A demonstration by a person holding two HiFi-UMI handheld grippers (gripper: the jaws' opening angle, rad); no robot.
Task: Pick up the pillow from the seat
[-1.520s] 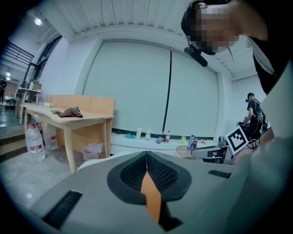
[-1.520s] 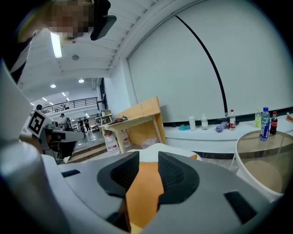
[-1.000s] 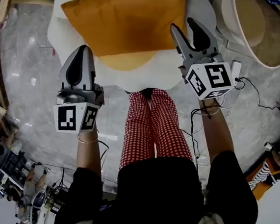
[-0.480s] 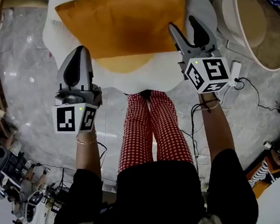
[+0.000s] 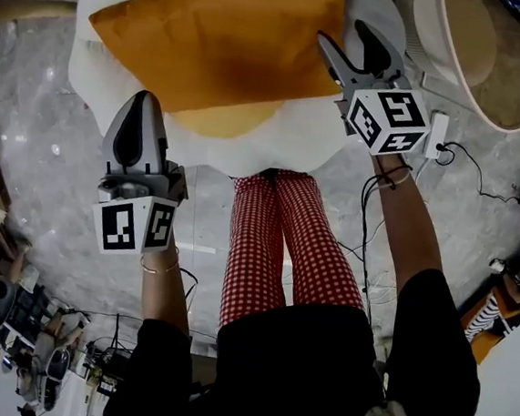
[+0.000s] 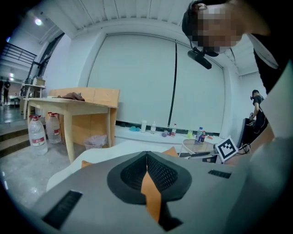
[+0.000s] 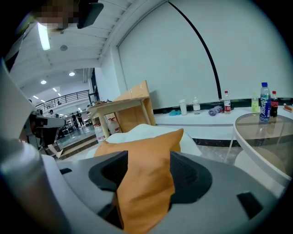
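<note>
Head view, item one: orange pillow (image 5: 222, 34), upper centre of the frame, lying on a white padded seat (image 5: 293, 146). Its long side runs left to right across the frame, slightly tilted, with the near edge towards the person.

Item two: right gripper (image 5: 342, 35), upper right, at the pillow's right edge. In the right gripper view the jaws stand moderately apart with a thick bunch of orange cloth filling the gap and meeting both pads. This is judged a hold on the pillow.

Item three: left gripper (image 5: 142, 98), left of centre, tip at the pillow's lower left edge. In the left gripper view the jaws are almost together, with only a thin orange strip between them. This is judged a pinched fold of the pillow, and the shallower bite of the two.

Governing relation: the pillow lies straight ahead of both tools, one at each end of its near side. A lift would likely have to rise evenly, or the thin left pinch may slip.

Surface: the seat is soft and pale, with a scalloped outline.

Room:
- grey stone-look floor (image 5: 47, 136)
- round pale table (image 5: 494, 60), upper right
- loose cables (image 5: 470, 168), right
- wooden table (image 6: 73, 103) with water bottles (image 6: 36, 132) beside it
- white wall behind
</note>
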